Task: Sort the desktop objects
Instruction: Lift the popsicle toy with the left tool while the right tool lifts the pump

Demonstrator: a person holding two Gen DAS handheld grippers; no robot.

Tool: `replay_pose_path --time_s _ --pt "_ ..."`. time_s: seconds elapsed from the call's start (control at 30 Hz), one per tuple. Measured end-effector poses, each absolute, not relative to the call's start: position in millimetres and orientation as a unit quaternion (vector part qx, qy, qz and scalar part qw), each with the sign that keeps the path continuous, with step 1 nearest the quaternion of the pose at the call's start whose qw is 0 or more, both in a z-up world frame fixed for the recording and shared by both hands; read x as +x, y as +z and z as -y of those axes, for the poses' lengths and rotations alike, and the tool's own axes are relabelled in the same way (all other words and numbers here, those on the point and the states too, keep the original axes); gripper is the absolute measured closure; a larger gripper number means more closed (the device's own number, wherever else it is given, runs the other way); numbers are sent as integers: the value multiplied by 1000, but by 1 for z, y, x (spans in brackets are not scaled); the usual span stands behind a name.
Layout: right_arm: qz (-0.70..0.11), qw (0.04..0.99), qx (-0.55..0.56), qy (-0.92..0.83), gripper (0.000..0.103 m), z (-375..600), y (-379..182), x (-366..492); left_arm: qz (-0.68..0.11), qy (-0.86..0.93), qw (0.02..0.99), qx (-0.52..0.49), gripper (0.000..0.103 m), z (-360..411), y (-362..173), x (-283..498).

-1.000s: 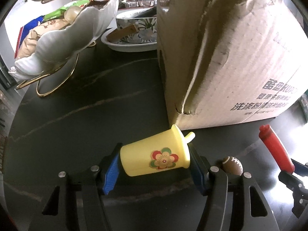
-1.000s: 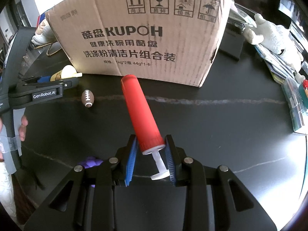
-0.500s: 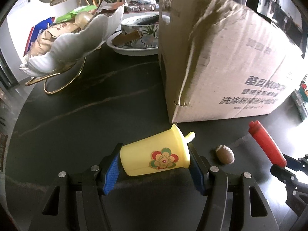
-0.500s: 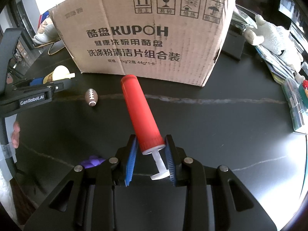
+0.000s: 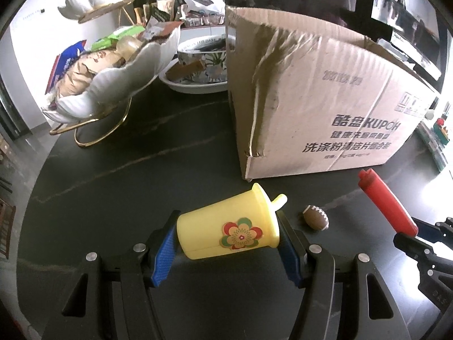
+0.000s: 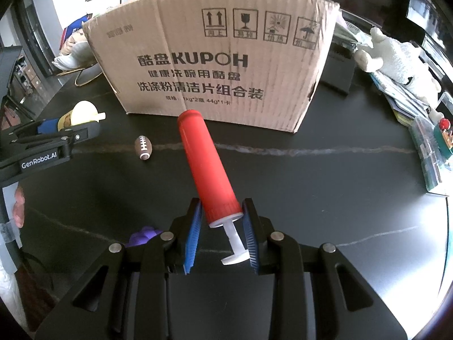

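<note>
My left gripper [image 5: 226, 232] is shut on a yellow toy cup [image 5: 229, 229] with a flower sticker and a short straw, held sideways above the dark table [image 5: 119, 175]. In the right wrist view that cup [image 6: 82, 113] shows at the left, in the left gripper [image 6: 70, 130]. A red pump tube [image 6: 206, 170] with a white plunger is clamped by my right gripper [image 6: 222, 218], its red end pointing at the cardboard box [image 6: 215, 65]. A small brown toy football [image 6: 143, 148] lies on the table between the two grippers; the left wrist view has the football [image 5: 315, 217] beside the red tube [image 5: 386, 201].
The open cardboard box [image 5: 317, 107] stands just beyond both grippers. A white shell-shaped dish [image 5: 113, 85] on a gold stand and a floral bowl [image 5: 203, 65] sit at the far left. A purple object [image 6: 141, 235] lies near my right gripper. A white plush toy [image 6: 393, 53] and stacked items lie at the right.
My left gripper has risen and drawn back with the yellow cup, so the box top and the shell dish now show from higher up. The right gripper and red tube have barely moved.
</note>
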State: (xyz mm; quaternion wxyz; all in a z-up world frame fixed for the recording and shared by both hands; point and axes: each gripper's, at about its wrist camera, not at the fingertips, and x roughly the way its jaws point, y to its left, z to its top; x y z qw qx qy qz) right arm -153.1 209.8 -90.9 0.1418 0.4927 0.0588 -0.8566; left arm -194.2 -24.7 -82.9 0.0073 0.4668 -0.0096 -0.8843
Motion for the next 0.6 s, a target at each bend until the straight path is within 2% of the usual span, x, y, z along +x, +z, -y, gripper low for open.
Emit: replay_pose_path --time_s 0.23,0.6 --pt "-55 142 488 -860 76 -203 -70 -148 10 -890 -1 457 43 19 -67 -182" --pt "-55 139 476 -866 76 -192 -74 -157 12 -896 -6 443 43 13 -48 -168"
